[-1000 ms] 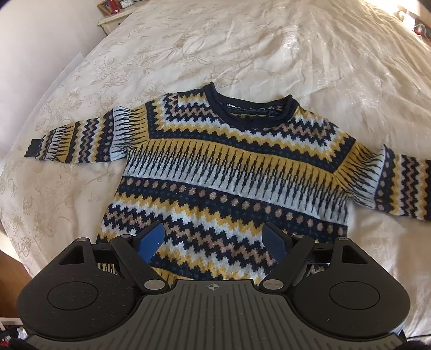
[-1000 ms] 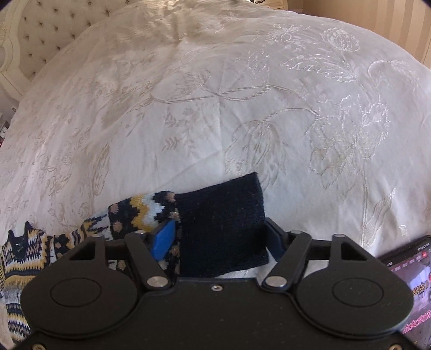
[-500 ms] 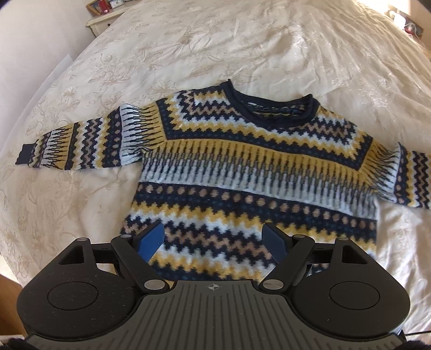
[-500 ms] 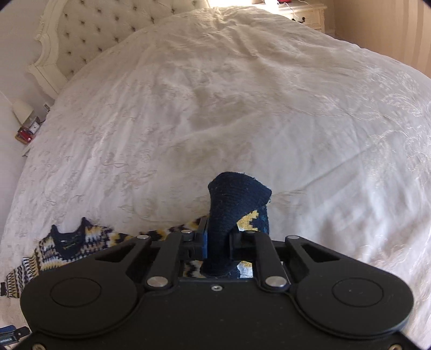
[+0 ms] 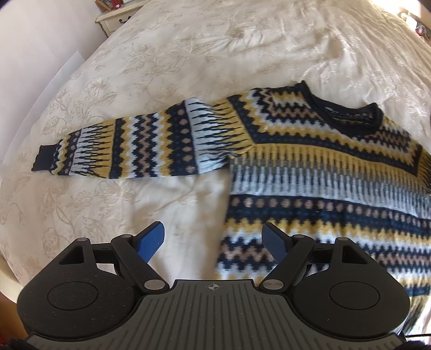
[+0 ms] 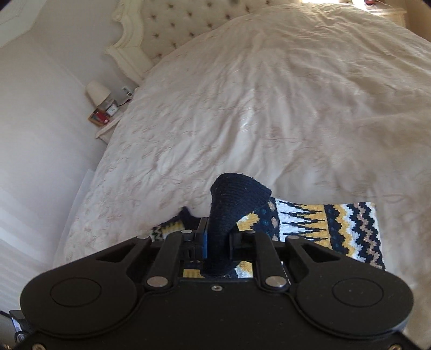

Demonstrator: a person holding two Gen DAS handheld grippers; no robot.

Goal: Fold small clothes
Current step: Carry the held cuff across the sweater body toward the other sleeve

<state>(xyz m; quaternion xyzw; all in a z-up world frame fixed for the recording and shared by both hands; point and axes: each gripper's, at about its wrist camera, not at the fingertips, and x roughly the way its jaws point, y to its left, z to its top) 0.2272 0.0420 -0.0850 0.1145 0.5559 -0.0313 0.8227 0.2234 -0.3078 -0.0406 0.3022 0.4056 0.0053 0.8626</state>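
Note:
A small knitted sweater [image 5: 309, 172] in navy, yellow and white zigzags lies flat on the cream bedspread [image 5: 188, 53]. Its one sleeve [image 5: 129, 150] stretches out to the left, ending in a navy cuff [image 5: 43, 158]. My left gripper [image 5: 212, 242] is open and empty, hovering over the sweater's lower left edge. My right gripper [image 6: 216, 239] is shut on the other sleeve's navy cuff [image 6: 234, 199] and holds it lifted; the patterned sleeve [image 6: 331, 228] trails to the right below it.
A tufted headboard [image 6: 175, 35] is at the far end of the bed. A nightstand [image 6: 107, 121] with a lamp and small clock stands by the wall; it also shows in the left wrist view [image 5: 118, 16].
My right gripper closed on the sleeve cuff and lifted it, swinging toward the headboard. My left gripper shifted left, toward the sweater's left edge and sleeve.

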